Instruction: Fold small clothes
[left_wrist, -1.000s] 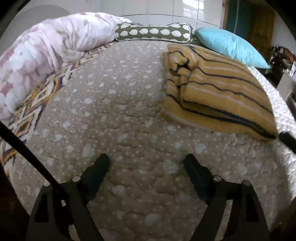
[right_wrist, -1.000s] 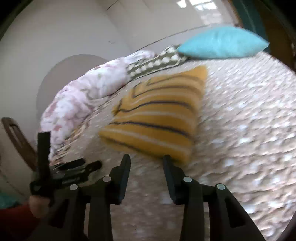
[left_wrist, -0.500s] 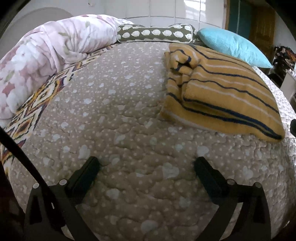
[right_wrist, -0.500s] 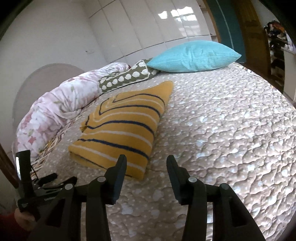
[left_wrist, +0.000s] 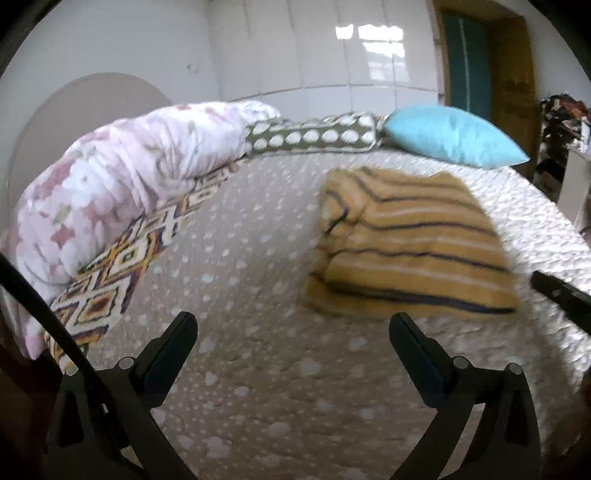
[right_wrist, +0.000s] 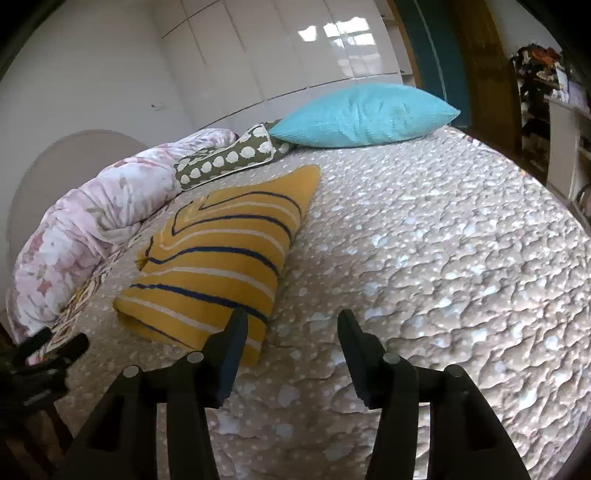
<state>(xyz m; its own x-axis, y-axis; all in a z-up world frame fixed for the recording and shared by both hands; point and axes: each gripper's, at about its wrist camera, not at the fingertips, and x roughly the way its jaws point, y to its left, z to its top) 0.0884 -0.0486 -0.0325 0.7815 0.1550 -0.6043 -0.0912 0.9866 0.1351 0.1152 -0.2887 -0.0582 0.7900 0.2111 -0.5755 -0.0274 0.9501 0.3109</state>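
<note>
A folded yellow garment with dark blue and white stripes lies flat on the quilted bed cover; it also shows in the right wrist view. My left gripper is open and empty, above the bed, short of the garment's near left edge. My right gripper is open and empty, just past the garment's near right corner. Neither touches the garment. The right gripper's tip shows at the right edge of the left wrist view.
A pink floral duvet is bunched along the bed's left edge. A green spotted bolster and a turquoise pillow lie at the head. White wardrobe doors stand behind. The left gripper shows low left in the right wrist view.
Both grippers have pulled back and lifted away from the garment. The left view has tilted up, showing more of the wall. The right jaws have opened wider.
</note>
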